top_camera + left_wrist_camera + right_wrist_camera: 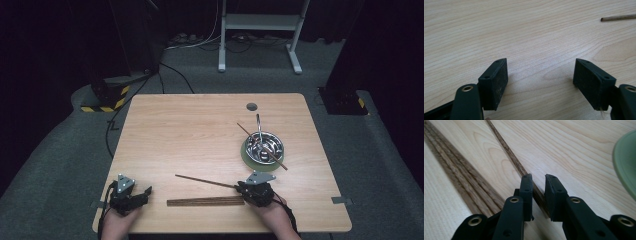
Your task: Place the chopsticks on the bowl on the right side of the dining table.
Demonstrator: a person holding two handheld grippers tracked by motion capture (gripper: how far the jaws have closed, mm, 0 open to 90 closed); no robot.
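Observation:
A single dark wooden chopstick (202, 180) (509, 155) lies slanted on the wooden table (200, 130). Its near end sits between the jaws of my right gripper (240, 187) (539, 177), which are closed narrowly on it. A bundle of several chopsticks (205, 201) (461, 175) lies flat just beside that gripper. My left gripper (145, 192) (541, 62) rests at the table's front left corner, open wide over bare wood with nothing between its pads. The tip of a chopstick (619, 17) appears far off in the left gripper view.
A steel bowl (264, 146) stands on a green plate (246, 155) (626, 162) to the right of centre, with a chopstick (247, 131) and a metal utensil handle (258, 122) leaning in it. A round hole (251, 106) marks the table's far side.

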